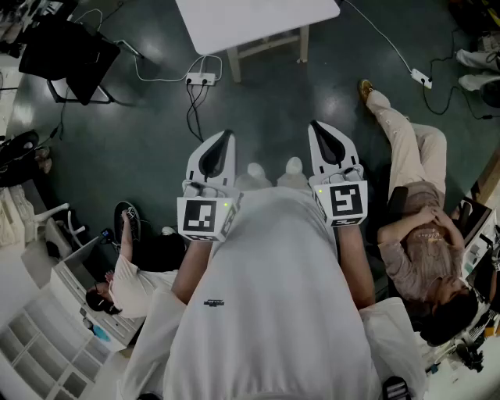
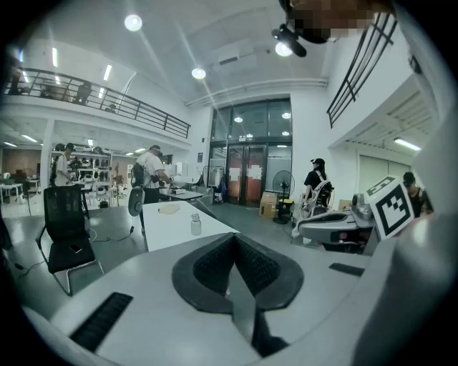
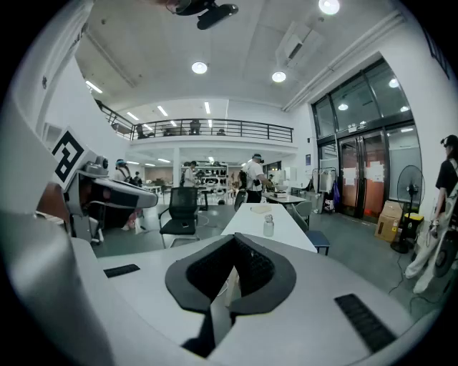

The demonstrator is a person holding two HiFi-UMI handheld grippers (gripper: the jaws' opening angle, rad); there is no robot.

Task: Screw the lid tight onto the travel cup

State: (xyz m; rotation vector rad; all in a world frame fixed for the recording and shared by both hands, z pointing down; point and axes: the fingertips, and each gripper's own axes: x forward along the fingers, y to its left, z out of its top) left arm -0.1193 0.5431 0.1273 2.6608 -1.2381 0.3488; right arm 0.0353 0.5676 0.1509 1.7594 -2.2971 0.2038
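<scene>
A small clear travel cup [image 2: 195, 224] stands on a long white table [image 2: 168, 232], far ahead of both grippers; the right gripper view shows the cup [image 3: 268, 226] on the table [image 3: 283, 229] too. A flat pale object [image 2: 169, 209] lies on the table beyond the cup; I cannot tell whether it is the lid. In the head view only a bare corner of the table [image 1: 258, 19] shows. My left gripper [image 1: 226, 136] and right gripper [image 1: 316, 125] are held close to my body, pointing forward over the floor. Both are shut with nothing between the jaws.
A person [image 1: 422, 226] sits on the floor at my right, and another person [image 1: 125, 281] is low at my left beside white shelving. A power strip [image 1: 201, 78] with cables lies on the dark floor ahead. A black chair [image 1: 66, 51] stands at the far left.
</scene>
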